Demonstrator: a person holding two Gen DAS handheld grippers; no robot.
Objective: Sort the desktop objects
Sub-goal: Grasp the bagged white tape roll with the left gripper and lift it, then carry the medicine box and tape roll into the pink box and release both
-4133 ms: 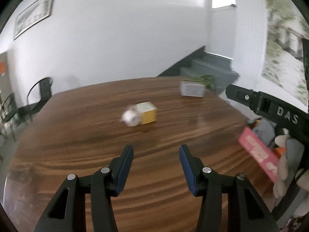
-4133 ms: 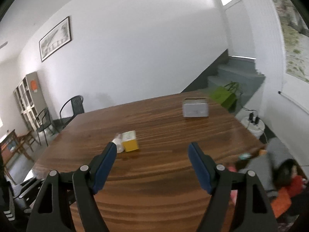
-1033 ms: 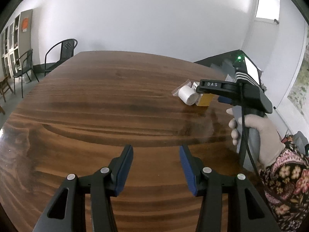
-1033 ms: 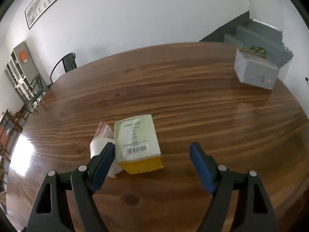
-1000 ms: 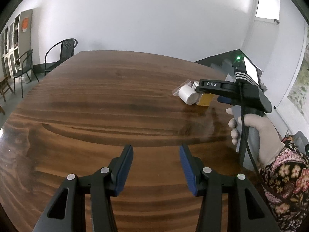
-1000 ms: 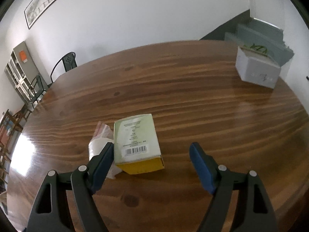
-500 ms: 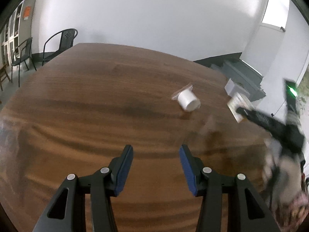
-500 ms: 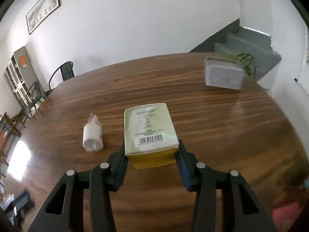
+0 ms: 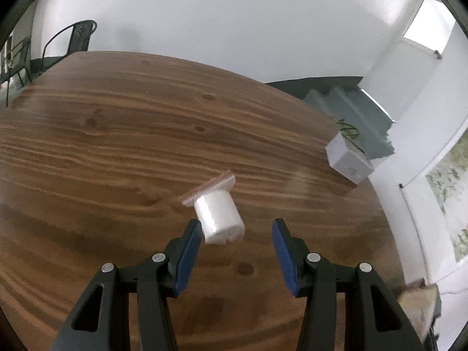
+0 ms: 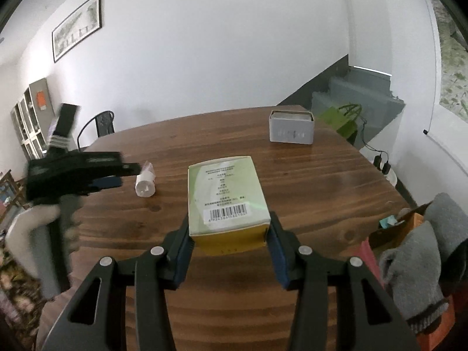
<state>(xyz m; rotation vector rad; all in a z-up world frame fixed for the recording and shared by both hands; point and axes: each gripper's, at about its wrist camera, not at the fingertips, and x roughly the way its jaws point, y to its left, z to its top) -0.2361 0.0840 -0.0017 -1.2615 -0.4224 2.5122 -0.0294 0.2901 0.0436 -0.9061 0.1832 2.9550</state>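
My right gripper point(image 10: 229, 231) is shut on a green and yellow box point(image 10: 226, 193) and holds it above the wooden table point(image 10: 307, 181). A white roll in a clear bag point(image 9: 218, 215) lies on its side on the table point(image 9: 117, 146). My left gripper point(image 9: 237, 235) is open, with the roll just ahead of its left finger. The roll also shows in the right wrist view point(image 10: 144, 181), left of the box, with the left gripper point(image 10: 111, 172) beside it.
A grey box point(image 10: 291, 127) stands at the table's far right edge; it also shows in the left wrist view point(image 9: 348, 155). Off the table to the right are a green bag point(image 10: 343, 120), grey cloth point(image 10: 421, 251) and a cardboard box point(image 10: 409, 222). A chair point(image 9: 70, 38) stands behind the table.
My right gripper has closed on the green and yellow box and lifted it off the table. My left gripper has moved right and forward, up to the white roll.
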